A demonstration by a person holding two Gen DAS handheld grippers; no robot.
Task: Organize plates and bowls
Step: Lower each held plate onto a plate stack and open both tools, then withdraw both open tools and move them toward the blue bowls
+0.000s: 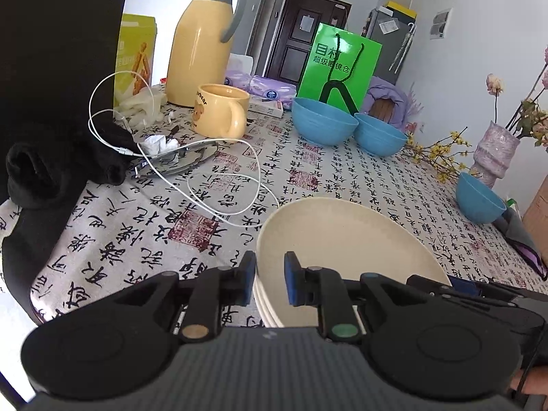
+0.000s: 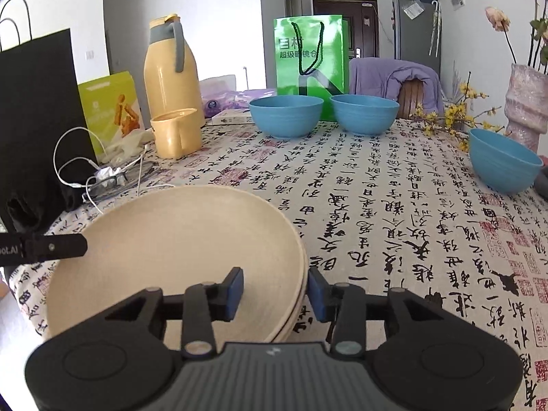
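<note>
A stack of cream plates (image 1: 342,239) (image 2: 178,239) lies on the calligraphy-print tablecloth (image 2: 394,212) near the front edge. My left gripper (image 1: 270,279) straddles the stack's left rim; its blue pads stand slightly apart and do not press on the rim. My right gripper (image 2: 275,291) straddles the right rim, open, with a clear gap on both sides. One finger of the left gripper (image 2: 51,246) shows at the left of the right wrist view. Two blue bowls (image 2: 286,116) (image 2: 364,113) stand side by side at the back. A third blue bowl (image 2: 503,161) sits at the right.
At the back left are a yellow thermos jug (image 1: 202,44), a yellow mug (image 1: 222,109), a white cable (image 1: 219,185), glasses (image 1: 178,157) and a black bag (image 2: 37,109). A green paper bag (image 2: 310,58) stands behind the bowls. A pink vase (image 2: 527,102) with flowers stands far right.
</note>
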